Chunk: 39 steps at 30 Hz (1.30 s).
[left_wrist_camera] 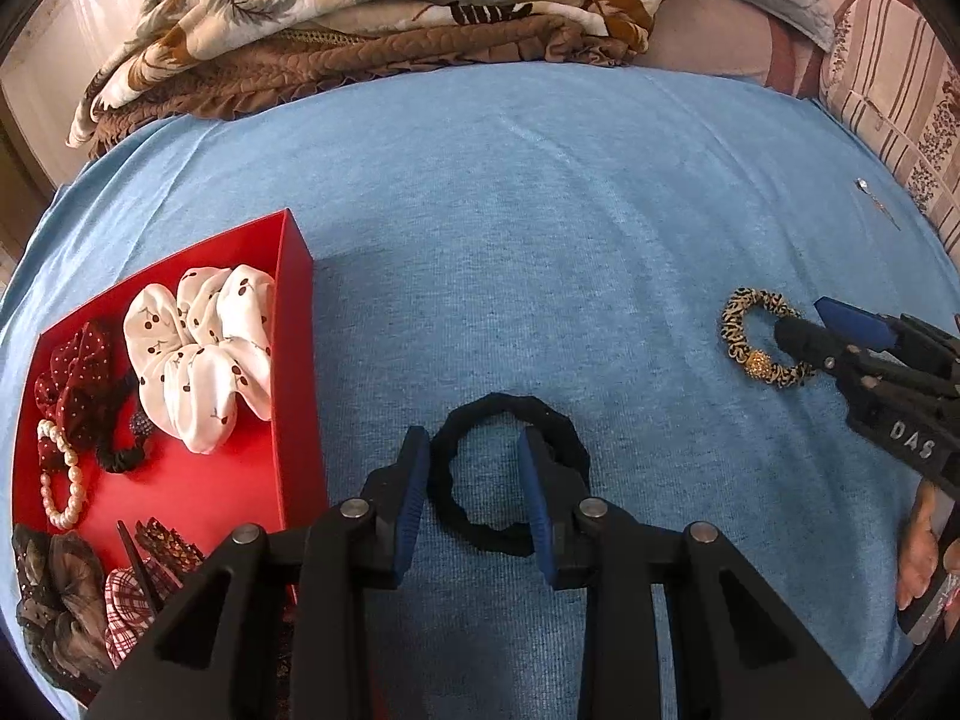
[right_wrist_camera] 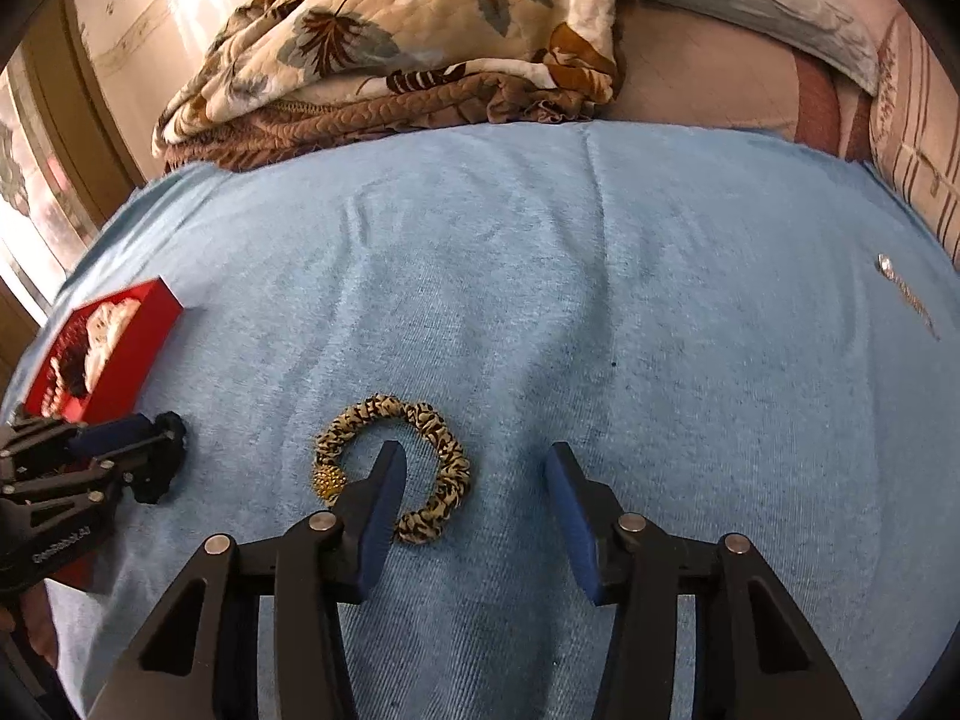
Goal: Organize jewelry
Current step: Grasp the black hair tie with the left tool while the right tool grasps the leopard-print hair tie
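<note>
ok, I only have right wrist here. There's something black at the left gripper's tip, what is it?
Observer: A black hair tie, flat on the blue cloth. The left gripper straddles its left side, one finger outside the ring and one inside, not pinching.
Operator: What's in the box?
Observer: The red box holds a white cherry-print scrunchie, a pearl bracelet and a dark red dotted bow.
Operator: Any room left?
Observer: Yes, bare red floor shows in front of the white scrunchie.
</note>
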Each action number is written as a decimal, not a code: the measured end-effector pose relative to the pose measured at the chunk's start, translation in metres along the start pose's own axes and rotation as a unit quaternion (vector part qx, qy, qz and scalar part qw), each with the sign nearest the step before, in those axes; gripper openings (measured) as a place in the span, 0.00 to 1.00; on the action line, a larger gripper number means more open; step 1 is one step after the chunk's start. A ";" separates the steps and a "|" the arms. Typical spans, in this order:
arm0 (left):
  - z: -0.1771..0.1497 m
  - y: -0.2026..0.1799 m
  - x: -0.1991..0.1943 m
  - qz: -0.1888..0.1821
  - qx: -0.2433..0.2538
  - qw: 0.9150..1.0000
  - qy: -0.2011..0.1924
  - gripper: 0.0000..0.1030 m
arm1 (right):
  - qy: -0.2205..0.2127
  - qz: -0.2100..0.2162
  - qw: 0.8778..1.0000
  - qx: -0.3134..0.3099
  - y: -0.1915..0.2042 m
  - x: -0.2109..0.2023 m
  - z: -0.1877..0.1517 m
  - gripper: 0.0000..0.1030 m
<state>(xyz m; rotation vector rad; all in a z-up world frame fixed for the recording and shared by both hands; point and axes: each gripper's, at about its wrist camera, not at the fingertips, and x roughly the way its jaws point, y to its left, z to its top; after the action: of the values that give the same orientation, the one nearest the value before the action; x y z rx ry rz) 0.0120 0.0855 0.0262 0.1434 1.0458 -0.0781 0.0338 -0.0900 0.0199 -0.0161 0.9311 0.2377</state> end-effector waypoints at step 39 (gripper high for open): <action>-0.051 -0.024 -0.055 -0.073 -0.002 0.997 -0.039 0.07 | -0.014 -0.012 1.000 -0.009 0.007 0.004 0.004 0.39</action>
<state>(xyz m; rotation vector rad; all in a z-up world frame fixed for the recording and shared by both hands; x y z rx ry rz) -0.0616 0.0698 0.0466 0.0606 0.9783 -0.2126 0.0376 -0.0818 0.0200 -0.0407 0.9007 0.2235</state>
